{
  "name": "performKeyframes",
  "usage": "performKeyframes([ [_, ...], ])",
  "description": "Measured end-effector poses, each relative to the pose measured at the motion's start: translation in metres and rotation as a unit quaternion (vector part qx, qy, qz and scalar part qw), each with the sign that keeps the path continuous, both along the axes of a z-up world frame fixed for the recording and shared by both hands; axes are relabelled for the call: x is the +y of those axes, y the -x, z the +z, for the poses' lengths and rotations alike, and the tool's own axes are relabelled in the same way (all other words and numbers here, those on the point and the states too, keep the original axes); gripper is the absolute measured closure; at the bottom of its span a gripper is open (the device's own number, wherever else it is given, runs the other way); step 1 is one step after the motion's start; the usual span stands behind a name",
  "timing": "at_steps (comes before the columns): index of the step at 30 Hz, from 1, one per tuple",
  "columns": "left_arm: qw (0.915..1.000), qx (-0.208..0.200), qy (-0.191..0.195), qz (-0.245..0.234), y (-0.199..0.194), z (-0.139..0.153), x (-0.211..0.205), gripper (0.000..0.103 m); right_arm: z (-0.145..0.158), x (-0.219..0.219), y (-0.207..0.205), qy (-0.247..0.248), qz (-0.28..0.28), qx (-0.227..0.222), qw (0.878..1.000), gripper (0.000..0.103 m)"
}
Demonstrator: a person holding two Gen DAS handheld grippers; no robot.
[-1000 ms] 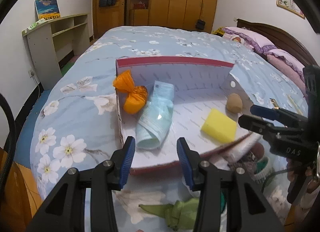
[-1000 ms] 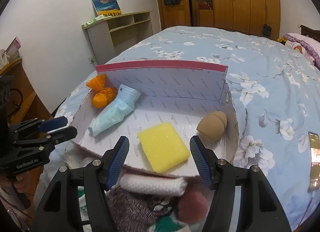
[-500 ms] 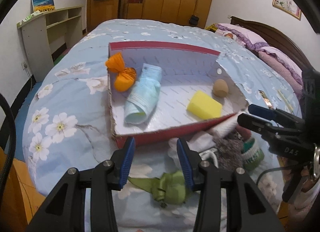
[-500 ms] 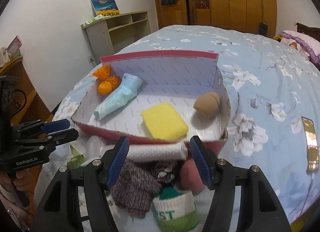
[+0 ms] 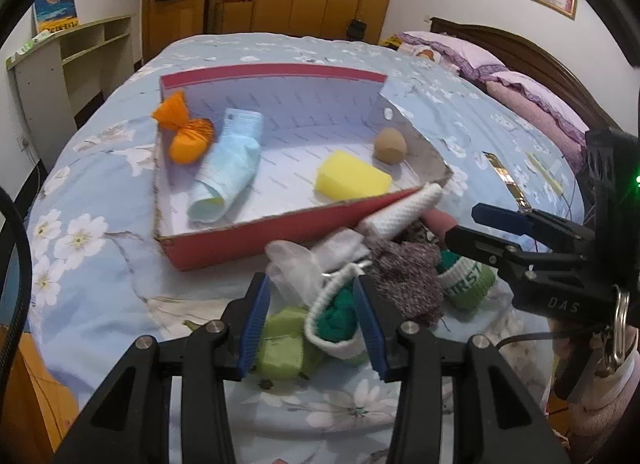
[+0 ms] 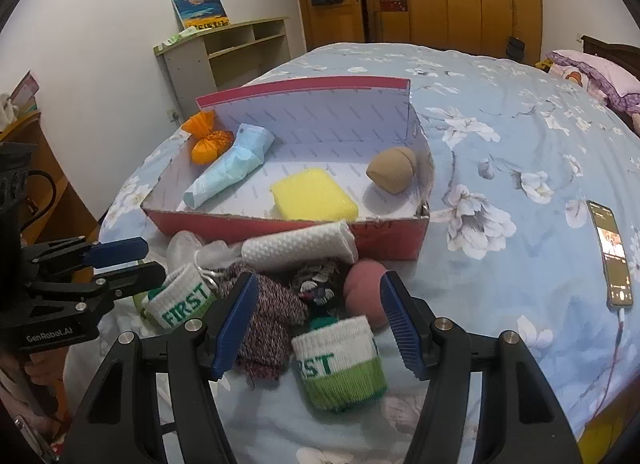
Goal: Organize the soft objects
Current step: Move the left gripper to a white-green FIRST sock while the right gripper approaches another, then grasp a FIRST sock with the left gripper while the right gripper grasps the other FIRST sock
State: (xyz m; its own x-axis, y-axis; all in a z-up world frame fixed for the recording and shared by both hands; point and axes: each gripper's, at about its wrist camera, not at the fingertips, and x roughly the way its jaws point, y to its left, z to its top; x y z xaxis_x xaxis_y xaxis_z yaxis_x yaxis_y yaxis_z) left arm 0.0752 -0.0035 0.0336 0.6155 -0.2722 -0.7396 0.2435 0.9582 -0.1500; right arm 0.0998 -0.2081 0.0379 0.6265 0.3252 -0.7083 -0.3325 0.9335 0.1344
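My left claw [image 5: 310, 322] stands released, nothing clamped. Between its blue pads [image 5: 253, 326] lie a lime green cloth [image 5: 280, 348] and a white-cuffed dark green sock [image 5: 338, 318], neither pressed. My right claw [image 6: 316, 322] is likewise released, pads spread wide over the pile with nothing gripped.

Writing noted: just ahead of the right claw, low between its fingers, a rolled white and green sock [image 6: 340, 364] shows "RST" of a longer word. A second roll [image 6: 182, 298], left of that claw, reads "FIRST" in green. The left claw's body, seen from the right wrist, is marked "GenRobot.AI"; the right claw's body, seen from the left wrist, is marked "DAS".

Also in the pile before both claws: a mottled purple knit [image 6: 272, 312], a pink ball [image 6: 366, 294], a dark patterned item [image 6: 316, 284] and a white rolled cloth [image 6: 300, 248] touching the box's near wall.

Beyond the pile, the red box [image 6: 384, 238], white-lined, sits on the floral bedspread [image 6: 500, 135]. It holds an orange bundle [image 6: 208, 139] at far left against the wall, a light blue sock [image 6: 232, 165] beside it, a yellow sponge [image 6: 314, 199] centrally, and a tan ball [image 6: 392, 169] at right.

Right of the right claw, well apart, a phone [image 6: 610, 256] lies on the bedspread, screen lit.
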Motion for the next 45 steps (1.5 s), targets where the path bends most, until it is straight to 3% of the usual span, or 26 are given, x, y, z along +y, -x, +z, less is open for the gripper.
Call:
performKeyframes([
  [15, 0.9992, 0.002, -0.015, -0.036, 0.008, -0.012, -0.024, 0.058, -0.007, -0.014, 0.011, -0.003, -0.01, 0.002, 1.0, 0.038],
  [26, 0.9985, 0.013, -0.053, -0.003, 0.004, -0.026, -0.029, 0.058, -0.019, -0.025, 0.016, -0.006, -0.014, 0.015, 1.0, 0.038],
  [36, 0.9967, 0.002, -0.081, -0.001, 0.005, -0.031, -0.039, 0.058, -0.034, -0.026, 0.015, -0.013, -0.009, 0.035, 0.999, 0.038],
  [45, 0.997, 0.006, -0.077, 0.005, -0.001, -0.037, -0.037, 0.058, -0.051, -0.024, 0.012, -0.031, 0.0, 0.066, 0.997, 0.042],
])
